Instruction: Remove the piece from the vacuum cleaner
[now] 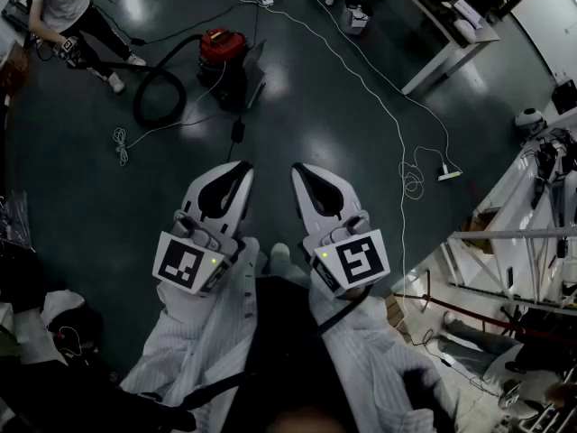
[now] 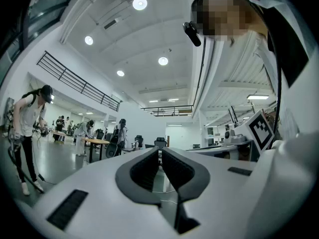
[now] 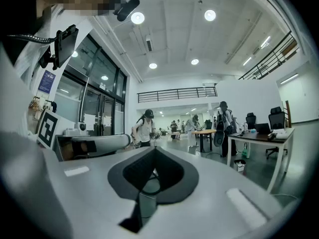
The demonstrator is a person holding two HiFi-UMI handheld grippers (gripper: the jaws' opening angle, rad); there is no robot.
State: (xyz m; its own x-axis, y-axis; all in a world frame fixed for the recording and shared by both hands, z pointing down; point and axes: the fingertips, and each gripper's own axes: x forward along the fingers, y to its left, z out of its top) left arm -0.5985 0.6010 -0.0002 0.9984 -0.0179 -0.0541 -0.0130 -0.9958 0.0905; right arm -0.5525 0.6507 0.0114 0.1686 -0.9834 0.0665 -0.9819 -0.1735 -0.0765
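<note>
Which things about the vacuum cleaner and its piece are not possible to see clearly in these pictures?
1. Head view: the vacuum cleaner is far away and small, so which piece comes off cannot be told.
2. Head view: the hose runs to another person; the joint there is too small to make out.
3. Gripper views: the left gripper and right gripper fill the lower part, and no vacuum cleaner shows.

Red vacuum cleaner [image 1: 216, 47] with black hose [image 1: 146, 82] on dark grey floor [image 1: 325, 133].
</note>
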